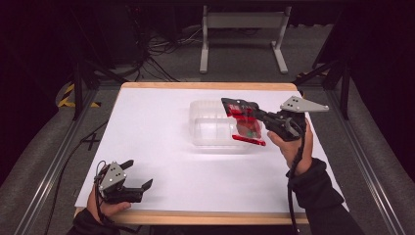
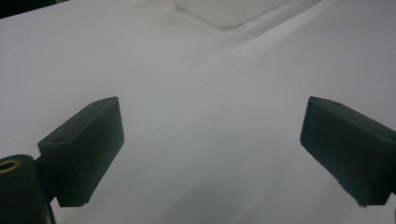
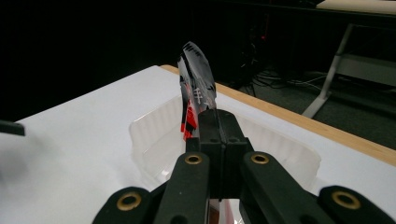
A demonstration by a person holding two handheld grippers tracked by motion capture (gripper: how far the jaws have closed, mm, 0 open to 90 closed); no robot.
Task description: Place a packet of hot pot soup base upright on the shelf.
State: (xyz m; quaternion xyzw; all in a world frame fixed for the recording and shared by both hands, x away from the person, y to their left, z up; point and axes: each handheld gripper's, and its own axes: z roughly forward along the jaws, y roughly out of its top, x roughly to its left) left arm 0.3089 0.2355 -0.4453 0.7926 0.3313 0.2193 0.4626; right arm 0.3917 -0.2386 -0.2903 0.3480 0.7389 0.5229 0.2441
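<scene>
The right gripper (image 1: 243,113) is clamping a flat red-and-black packet (image 1: 243,121), its jaws pressed tight on one edge of it. The packet is hanging directly over the clear plastic tray (image 1: 205,139), above the tray's right half, tilted so that its long axis is running slantwise down toward the tray's right wall. Judging by this, the coming move depends on the packet lying above the tray's opening, not beyond its rim.

The left gripper (image 1: 138,173) is resting well away from the tray, near the table's (image 1: 156,122) front-left corner, with its jaws spread wide and nothing between them; the right hand is plainly the nearer one.

The right gripper view is showing the packet (image 3: 196,93) edge-on, standing up from the closed jaws with the tray's ribbed wall (image 3: 149,135) behind it. The high view is giving instead the packet's broad face and its overlap with the tray.
</scene>
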